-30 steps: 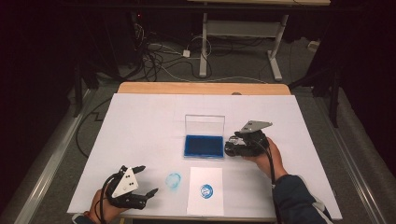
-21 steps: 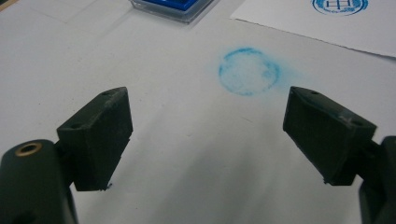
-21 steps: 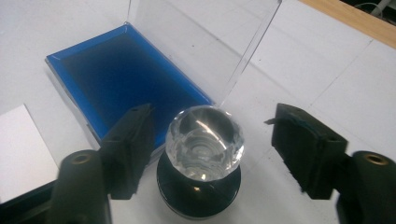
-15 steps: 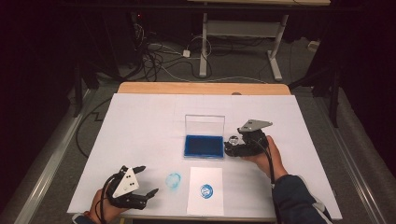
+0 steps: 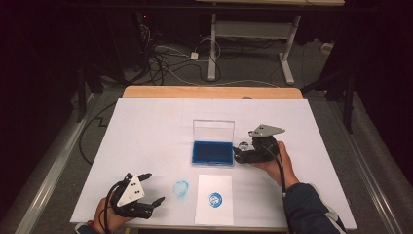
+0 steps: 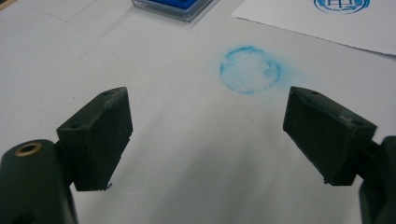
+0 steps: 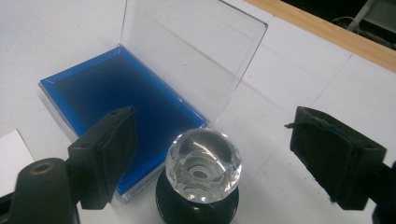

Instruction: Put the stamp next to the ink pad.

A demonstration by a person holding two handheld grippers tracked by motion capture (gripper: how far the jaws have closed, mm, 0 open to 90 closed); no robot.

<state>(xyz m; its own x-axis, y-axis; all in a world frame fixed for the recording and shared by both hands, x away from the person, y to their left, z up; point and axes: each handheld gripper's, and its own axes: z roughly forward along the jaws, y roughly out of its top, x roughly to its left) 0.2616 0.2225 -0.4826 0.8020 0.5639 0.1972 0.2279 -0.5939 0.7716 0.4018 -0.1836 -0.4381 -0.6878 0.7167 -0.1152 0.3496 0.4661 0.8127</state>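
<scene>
Jaws of right gripper (image 7: 205,158) have just opened, pads clear of stamp (image 7: 201,173) | left gripper (image 6: 205,135) idle, agape, lower left | step: stamp set down right of ink pad (image 5: 212,152) | next: withdraw.

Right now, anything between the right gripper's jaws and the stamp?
Nothing visible. The right gripper has just been opening; its jaws stand wide on either side of the crystal-knobbed stamp, clear of it. The open ink pad sits beside it, not between.

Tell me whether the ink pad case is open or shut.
Open: the ink pad case has its clear lid standing up behind the bare blue pad.
</scene>
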